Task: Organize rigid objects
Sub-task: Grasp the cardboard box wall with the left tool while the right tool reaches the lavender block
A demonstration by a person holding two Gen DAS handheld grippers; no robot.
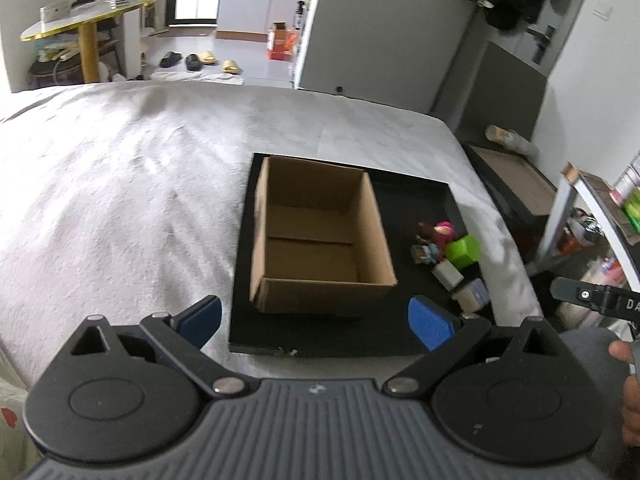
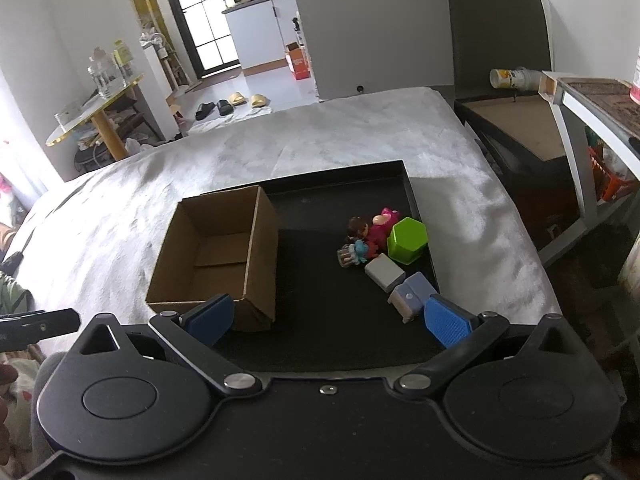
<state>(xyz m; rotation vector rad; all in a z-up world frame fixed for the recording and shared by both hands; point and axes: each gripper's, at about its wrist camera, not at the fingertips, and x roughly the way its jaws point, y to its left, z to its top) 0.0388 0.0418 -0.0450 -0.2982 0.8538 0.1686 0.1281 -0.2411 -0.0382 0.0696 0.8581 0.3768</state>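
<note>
An open empty cardboard box [image 1: 316, 236] [image 2: 218, 256] stands on the left part of a black tray [image 1: 424, 196] [image 2: 336, 200] on a white bed. To its right lie small toys: a green hexagonal block [image 2: 407, 239] [image 1: 463, 249], a pink figure [image 2: 385, 224], a brown-haired doll [image 2: 357, 229], a white block [image 2: 385, 272] and a small blue-and-cream toy [image 2: 410, 296]. My left gripper [image 1: 316, 322] is open and empty, just before the box's near wall. My right gripper [image 2: 329, 320] is open and empty above the tray's near part, its right finger beside the blue-and-cream toy.
The white bedspread [image 1: 120, 184] spreads to the left and beyond the tray. A dark low cabinet [image 2: 520, 136] and a white-framed shelf [image 2: 580, 128] stand to the right of the bed. A round side table [image 2: 96, 116] stands at far left.
</note>
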